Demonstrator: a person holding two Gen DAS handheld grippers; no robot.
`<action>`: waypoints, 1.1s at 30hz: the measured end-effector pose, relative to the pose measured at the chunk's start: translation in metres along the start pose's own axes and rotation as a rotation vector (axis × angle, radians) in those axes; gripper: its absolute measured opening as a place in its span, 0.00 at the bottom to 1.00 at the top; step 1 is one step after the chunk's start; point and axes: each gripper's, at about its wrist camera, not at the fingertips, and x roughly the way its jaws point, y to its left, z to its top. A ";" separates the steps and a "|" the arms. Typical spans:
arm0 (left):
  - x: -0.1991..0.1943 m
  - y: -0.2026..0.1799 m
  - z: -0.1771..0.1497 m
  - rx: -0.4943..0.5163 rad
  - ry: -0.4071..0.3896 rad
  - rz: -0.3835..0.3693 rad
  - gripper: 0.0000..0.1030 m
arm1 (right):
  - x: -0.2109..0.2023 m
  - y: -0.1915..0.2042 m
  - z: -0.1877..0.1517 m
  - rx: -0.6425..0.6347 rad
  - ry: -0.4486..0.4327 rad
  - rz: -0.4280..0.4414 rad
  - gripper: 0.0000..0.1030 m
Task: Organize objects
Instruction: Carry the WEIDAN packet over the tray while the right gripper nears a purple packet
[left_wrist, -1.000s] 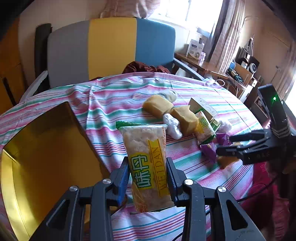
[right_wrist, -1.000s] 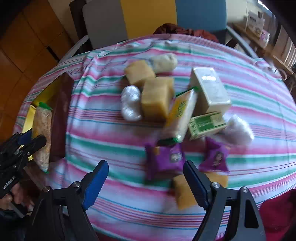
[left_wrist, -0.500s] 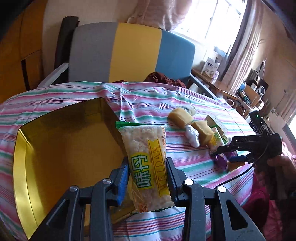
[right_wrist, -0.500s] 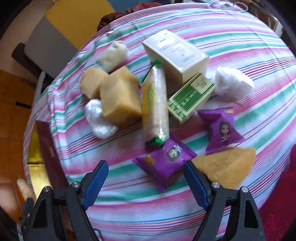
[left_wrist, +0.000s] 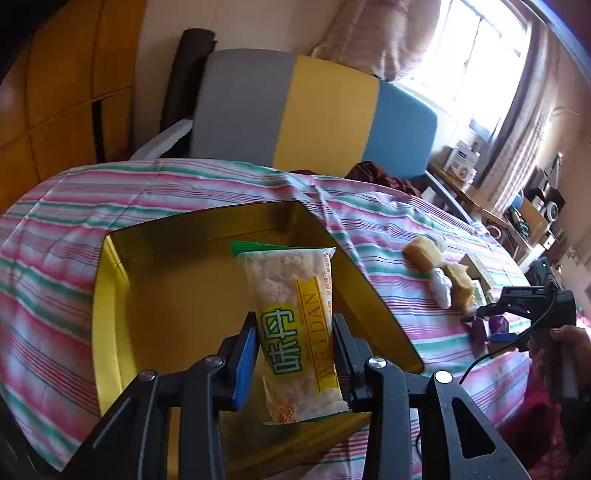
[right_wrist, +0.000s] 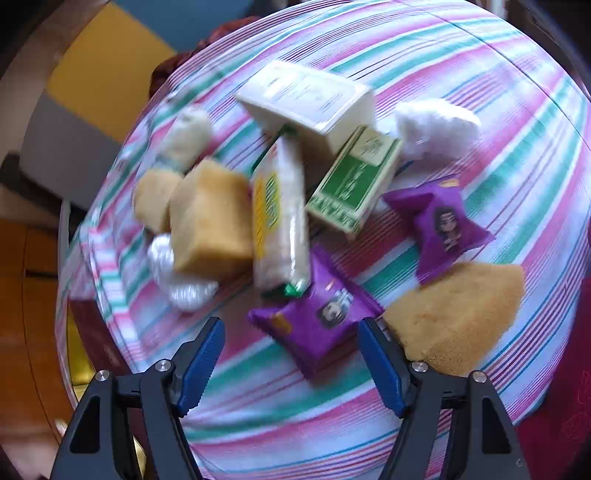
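Observation:
My left gripper (left_wrist: 295, 347) is shut on a clear rice-cracker packet (left_wrist: 295, 295) with yellow and green print, held upright over the open gold box (left_wrist: 173, 295). My right gripper (right_wrist: 291, 343) hovers over a purple snack packet (right_wrist: 317, 317) that lies between its blue pads (right_wrist: 201, 354); its jaws are closing and the pads are not pressing on the packet. Around it lie a second purple packet (right_wrist: 443, 221), a second rice-cracker packet (right_wrist: 280, 221), a green carton (right_wrist: 354, 184), a cream box (right_wrist: 306, 99) and tan sponge cakes (right_wrist: 210, 214). The right gripper (left_wrist: 487, 325) also shows at the right in the left wrist view.
A striped cloth (left_wrist: 55, 258) covers the round table. A grey, yellow and blue chair (left_wrist: 295, 110) stands behind it. White wrapped buns (right_wrist: 436, 125) and a tan wedge (right_wrist: 461, 317) lie among the snacks. A hand (left_wrist: 565, 347) holds the right gripper's handle.
My left gripper carried the rice-cracker packet leftward until it is over the gold box. My right gripper rolled and sank toward the purple packet, and its jaws narrowed.

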 end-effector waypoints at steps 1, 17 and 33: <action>-0.001 0.004 0.000 -0.009 -0.004 0.004 0.37 | 0.001 0.000 0.003 0.006 -0.006 -0.016 0.73; -0.008 0.039 -0.009 -0.061 -0.003 0.053 0.37 | -0.002 0.036 -0.052 -0.548 0.063 -0.066 0.40; -0.011 0.071 0.002 -0.104 0.008 0.126 0.37 | 0.026 0.028 -0.035 -0.192 0.008 0.074 0.63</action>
